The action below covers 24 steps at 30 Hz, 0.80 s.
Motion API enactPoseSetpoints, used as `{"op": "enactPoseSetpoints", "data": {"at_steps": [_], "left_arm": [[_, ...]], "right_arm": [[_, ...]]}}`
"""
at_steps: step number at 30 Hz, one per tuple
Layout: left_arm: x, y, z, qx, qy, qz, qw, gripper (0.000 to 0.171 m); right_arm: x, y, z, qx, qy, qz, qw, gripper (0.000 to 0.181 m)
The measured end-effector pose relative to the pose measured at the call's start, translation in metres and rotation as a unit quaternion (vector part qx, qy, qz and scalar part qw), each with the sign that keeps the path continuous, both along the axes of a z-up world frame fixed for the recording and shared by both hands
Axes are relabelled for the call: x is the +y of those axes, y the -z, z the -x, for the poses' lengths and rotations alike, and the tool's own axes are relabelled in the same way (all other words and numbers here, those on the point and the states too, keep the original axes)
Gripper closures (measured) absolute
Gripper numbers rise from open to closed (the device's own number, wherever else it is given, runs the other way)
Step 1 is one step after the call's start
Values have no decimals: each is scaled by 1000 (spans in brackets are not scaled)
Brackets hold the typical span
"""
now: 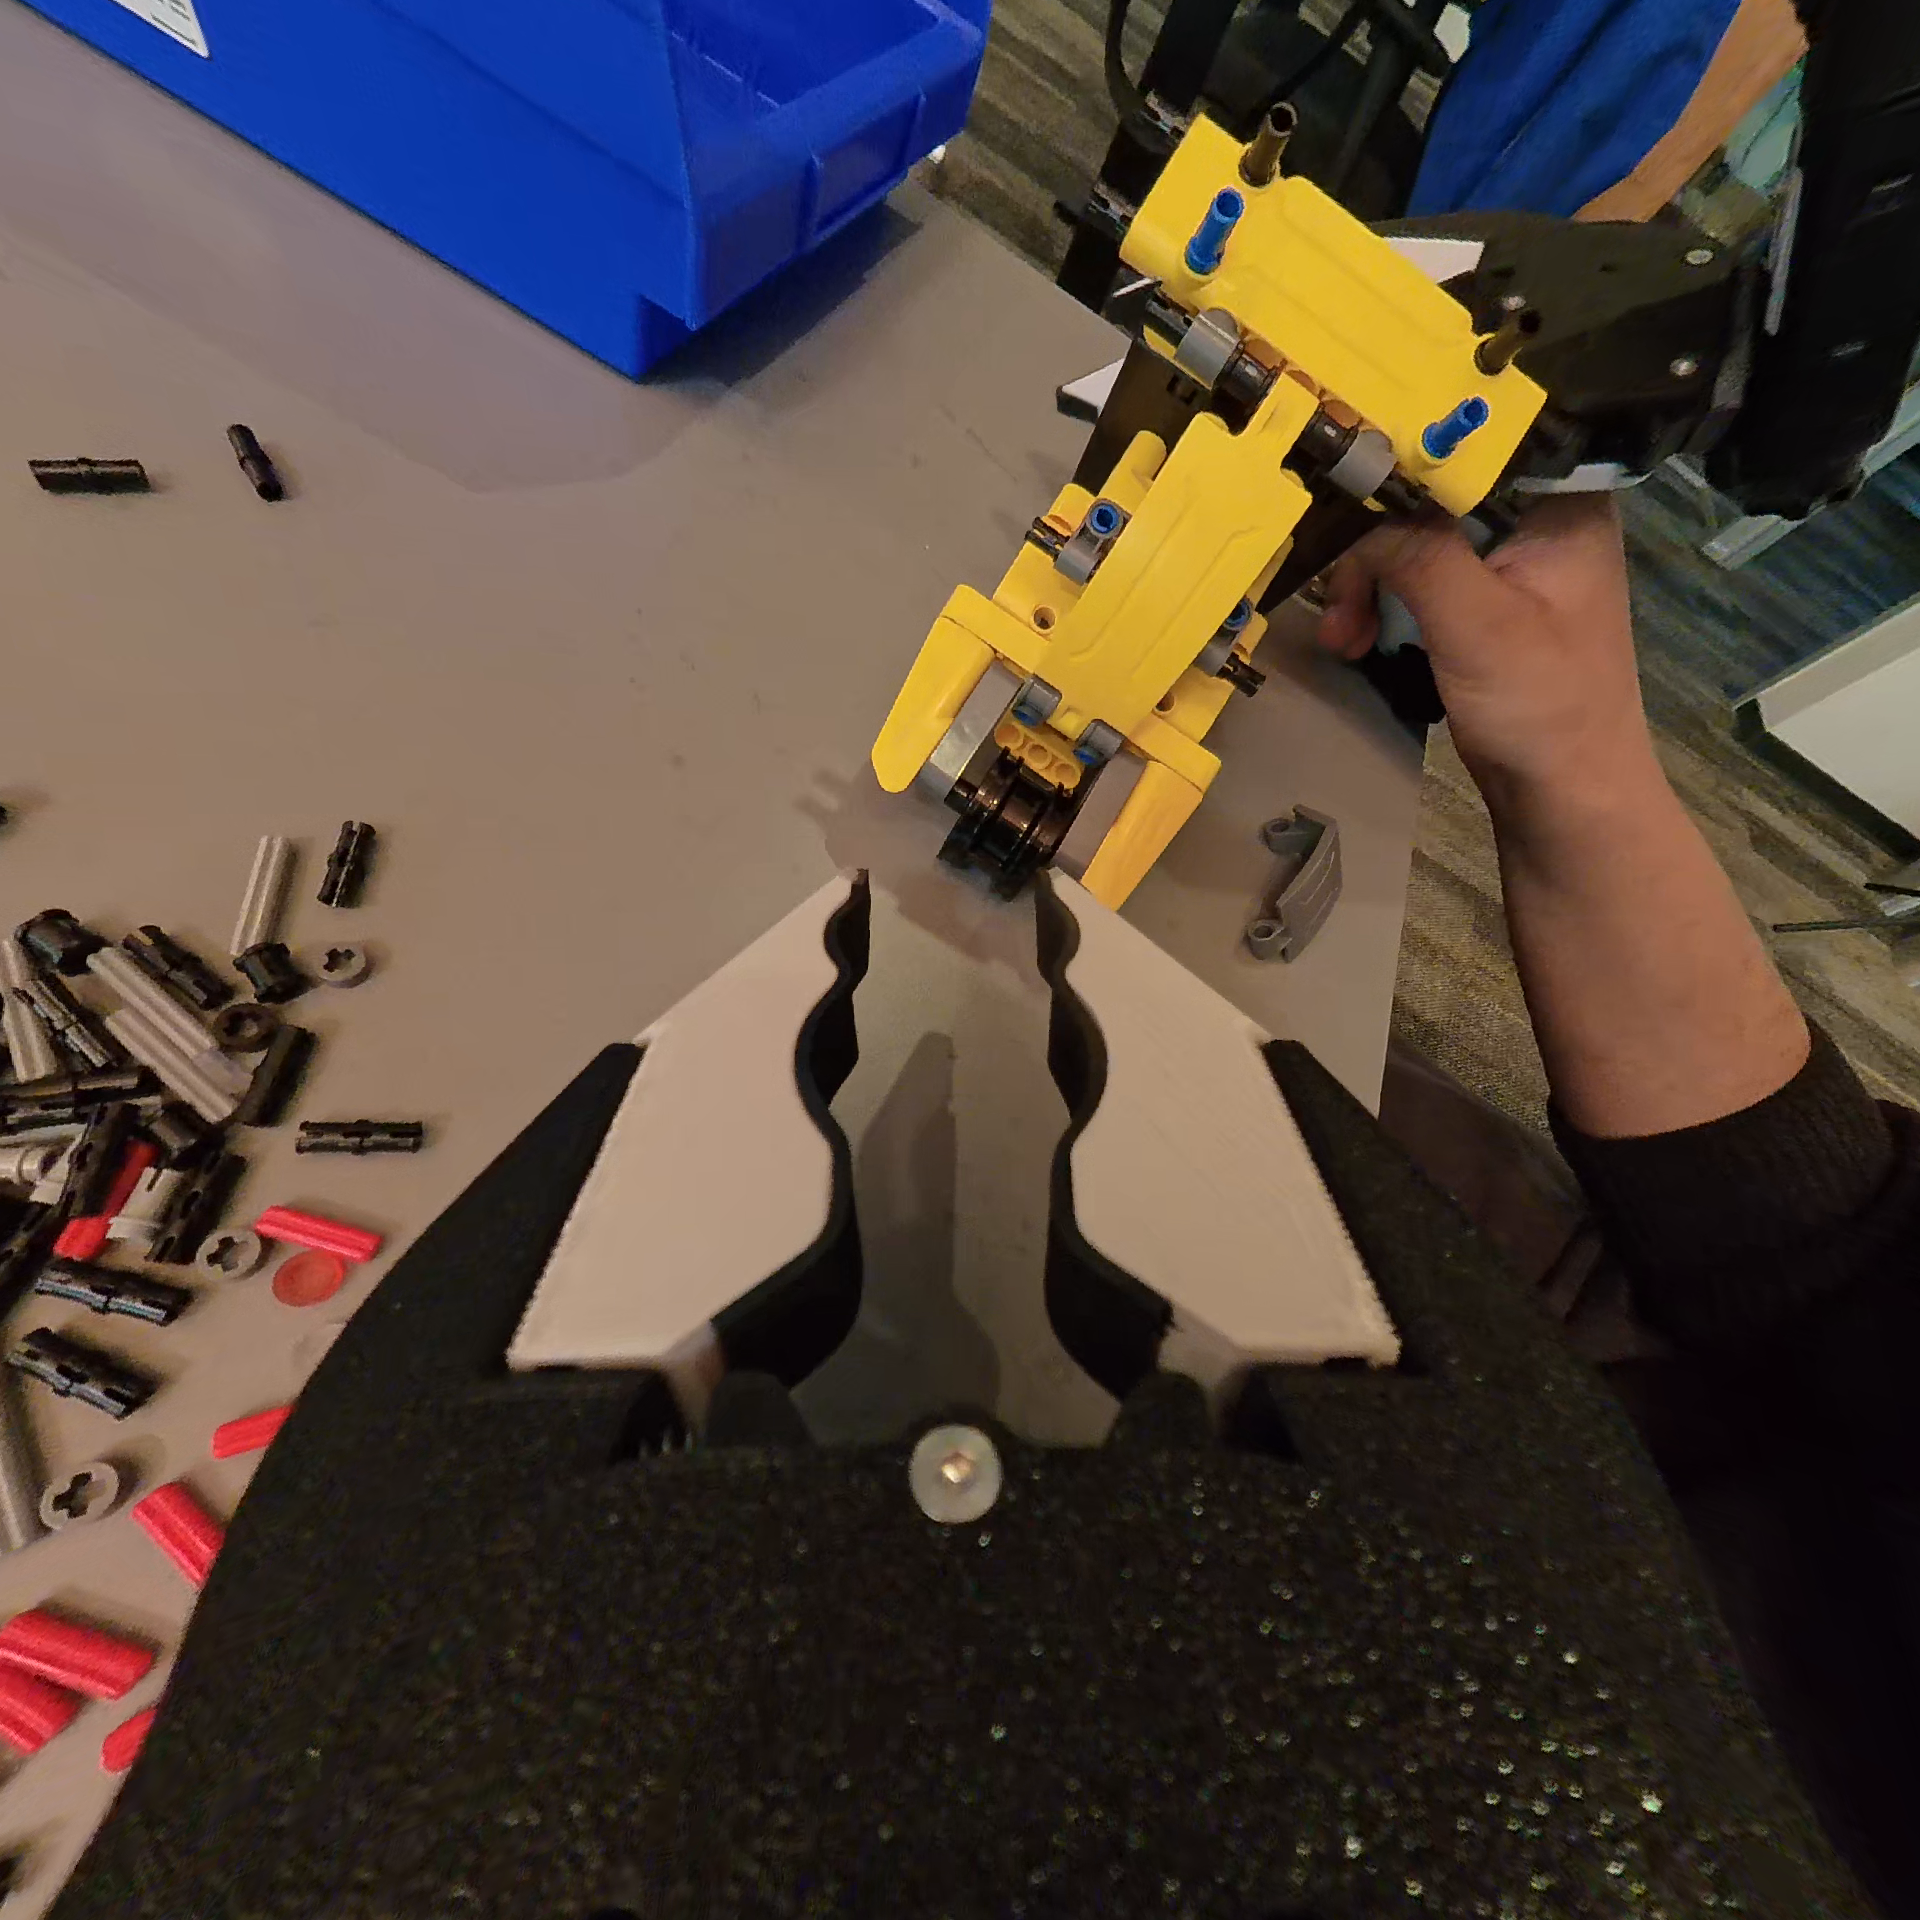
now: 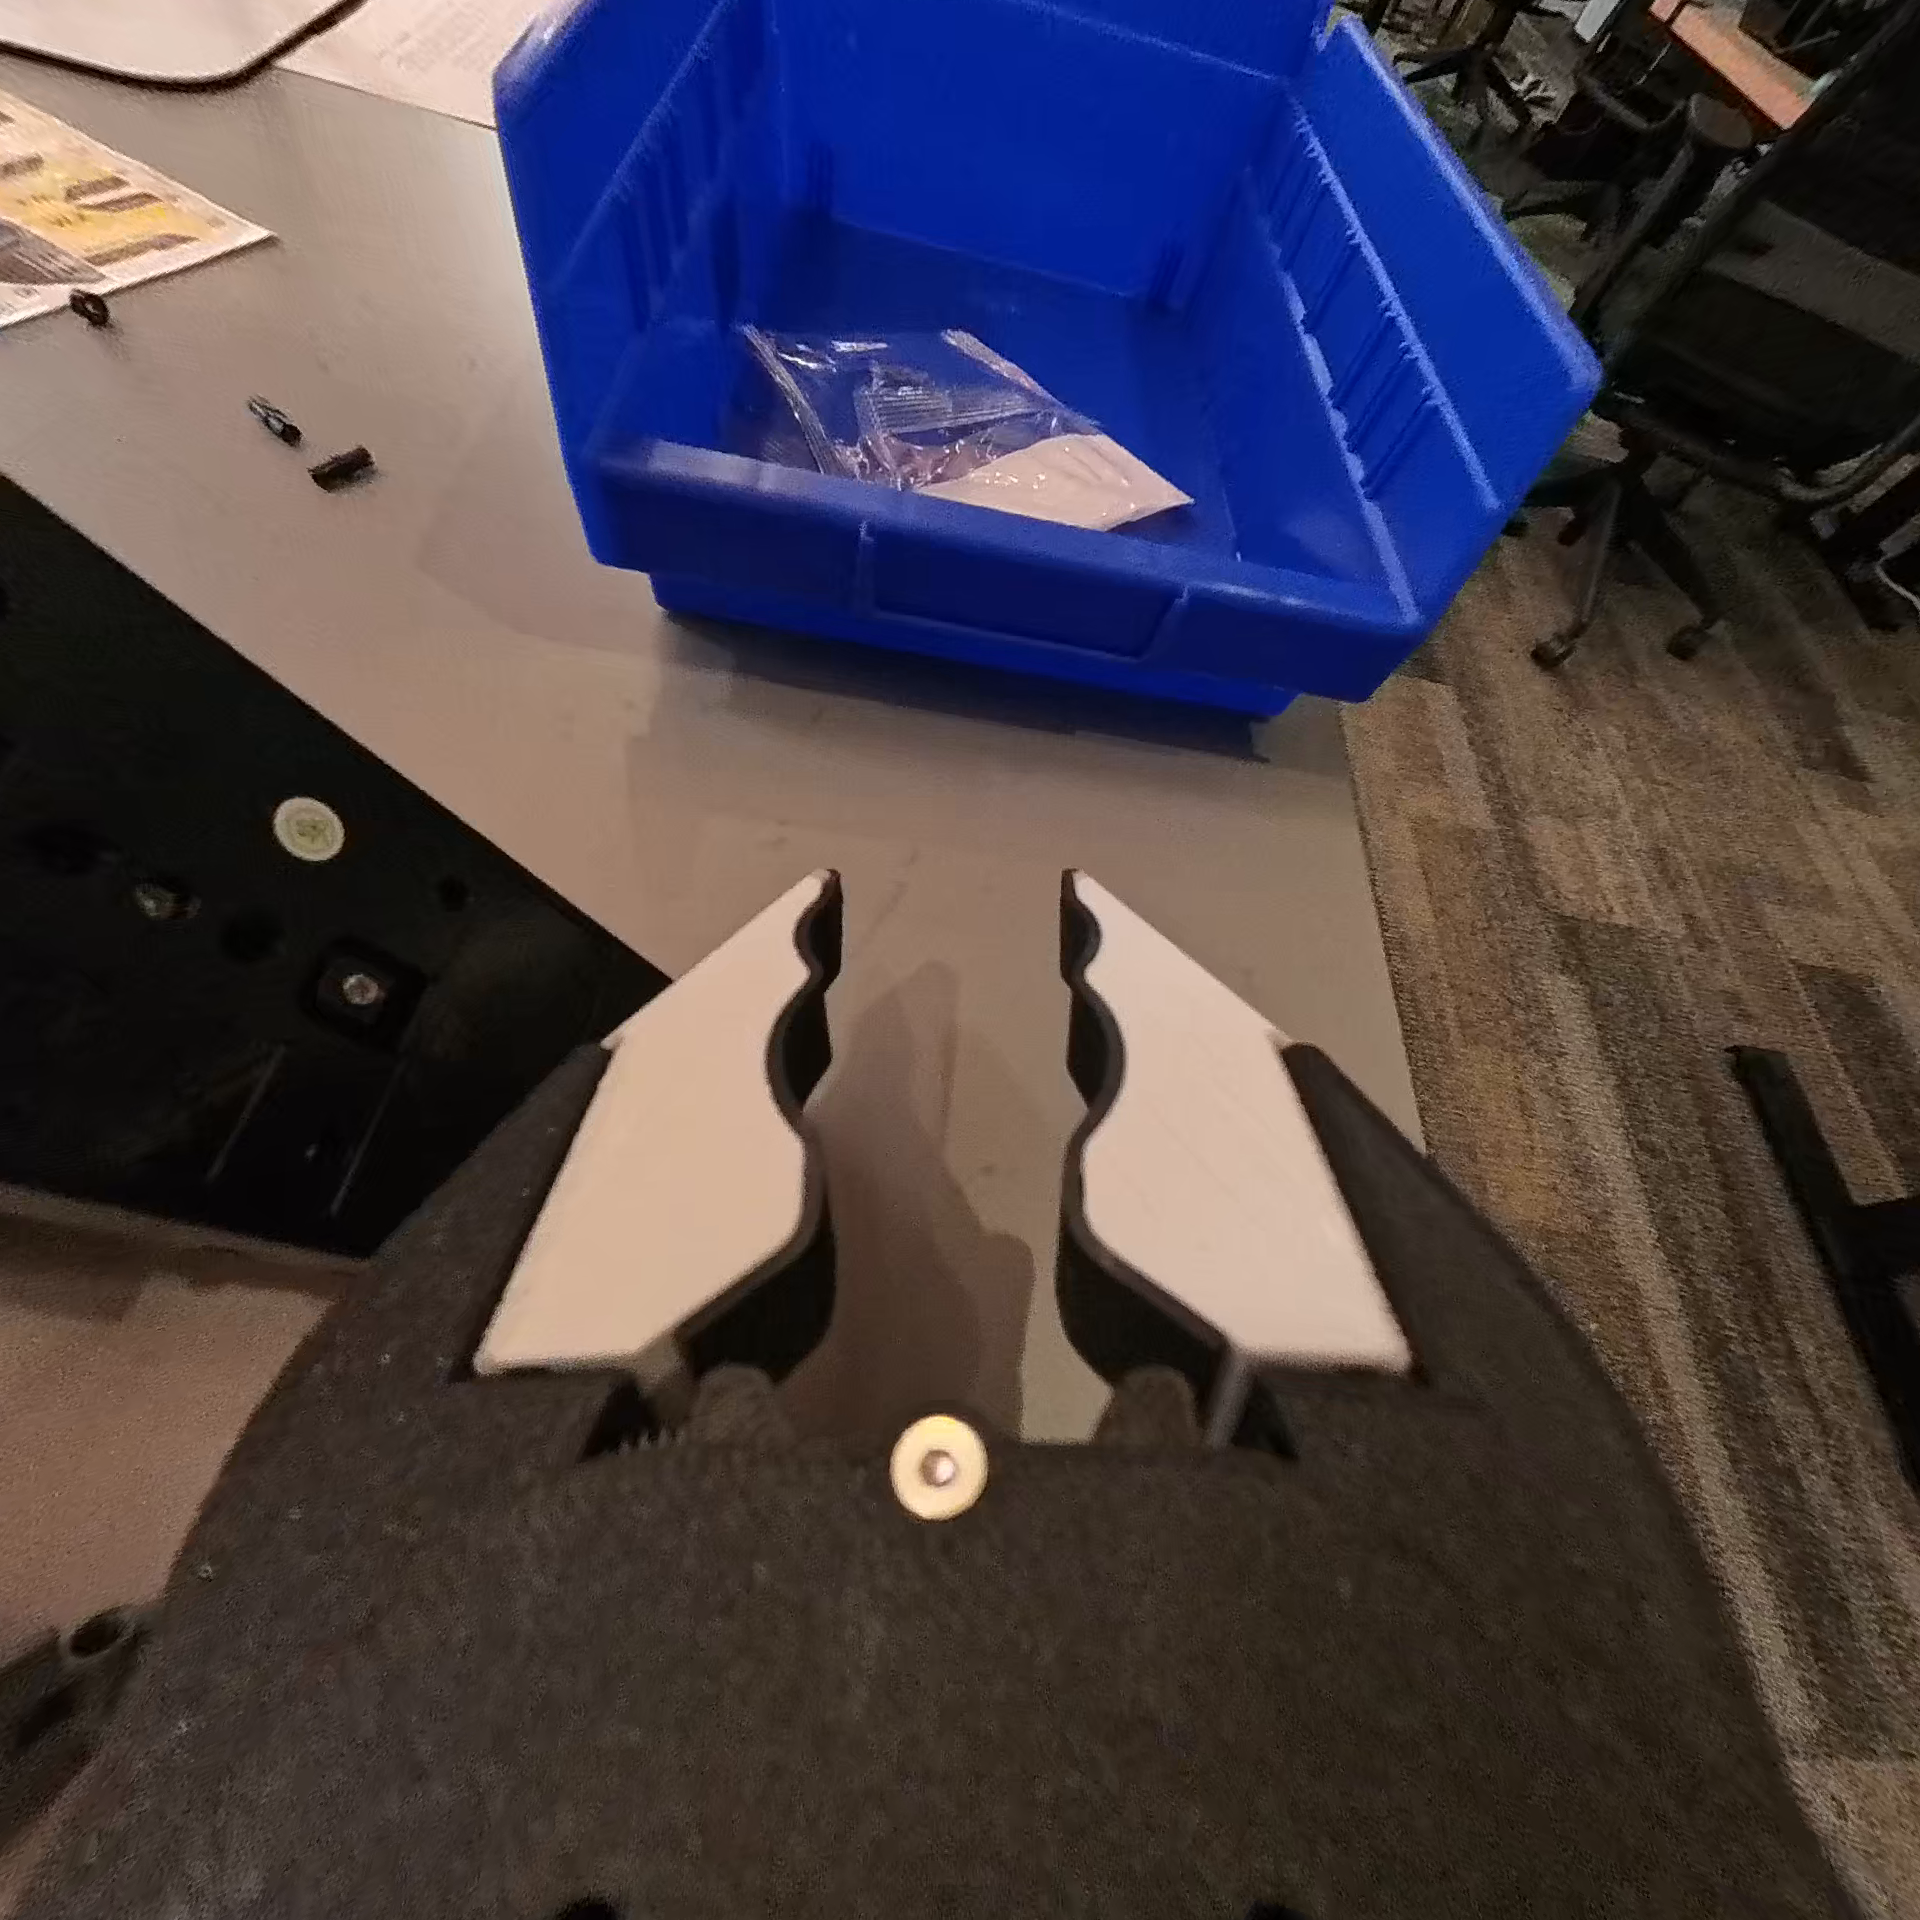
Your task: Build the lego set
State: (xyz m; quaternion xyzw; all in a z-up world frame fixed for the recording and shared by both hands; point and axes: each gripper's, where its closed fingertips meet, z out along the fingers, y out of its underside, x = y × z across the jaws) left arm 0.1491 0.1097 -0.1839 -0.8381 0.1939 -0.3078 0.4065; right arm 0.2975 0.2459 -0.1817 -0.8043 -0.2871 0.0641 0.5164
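Note:
My left gripper (image 1: 951, 894) is open and empty, low over the grey table (image 1: 623, 644). Its right fingertip (image 1: 1044, 904) is almost at the black wheel (image 1: 1003, 831) at the low end of a yellow brick model (image 1: 1164, 582). The model rises to the upper right, with blue pins and grey connectors on it. Its top end covers the front of the right gripper's black body (image 1: 1621, 312), held by a hand (image 1: 1496, 623). In the right wrist view my right gripper (image 2: 951, 894) is open with nothing between its fingers, facing a blue bin (image 2: 1340, 343). The model does not show there.
The blue bin (image 1: 582, 156) holds a clear plastic bag (image 2: 935, 426). A pile of black, grey and red pins (image 1: 125, 1122) lies left. A curved grey piece (image 1: 1294, 883) lies right of the model. The table edge (image 2: 1361, 831) drops to carpet. A printed sheet (image 2: 94, 208) lies far left.

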Motion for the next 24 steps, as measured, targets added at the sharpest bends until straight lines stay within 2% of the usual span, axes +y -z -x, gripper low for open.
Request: {"op": "enactPoseSetpoints", "data": {"at_steps": [4, 7, 9, 11, 13, 15, 17, 19, 22, 24], "left_arm": [[1, -5, 4, -34, -7, 6, 999, 140], [1, -20, 20, -102, -15, 36, 994, 140], [9, -29, 59, -78, -59, 17, 995, 140], [19, -36, 126, -15, -146, -18, 989, 141], [18, -39, 209, 49, -256, -34, 965, 141], [4, -37, 283, 82, -349, -26, 933, 141], [-17, -29, 333, 102, -404, 4, 909, 141], [-34, -16, 361, 130, -427, 38, 894, 141], [-40, -1, 361, 131, -403, 71, 903, 141], [-40, 6, 366, 172, -410, 77, 892, 141]], "right_arm": [[-1, -1, 1, 2, -3, -2, 1000, 140], [-2, -2, 2, 15, -10, 2, 1000, 143], [-2, -4, 1, 32, -13, 8, 999, 143], [-2, -7, 0, 55, -15, 10, 998, 143], [-3, -11, -1, 78, -17, 10, 997, 143], [-3, -15, -3, 99, -19, 11, 995, 143], [-3, -16, -4, 115, -20, 16, 993, 143], [-2, -16, -5, 127, -20, 26, 991, 143], [-2, -15, -5, 139, -21, 39, 989, 143], [-2, -15, -5, 146, -24, 41, 988, 143]]}}
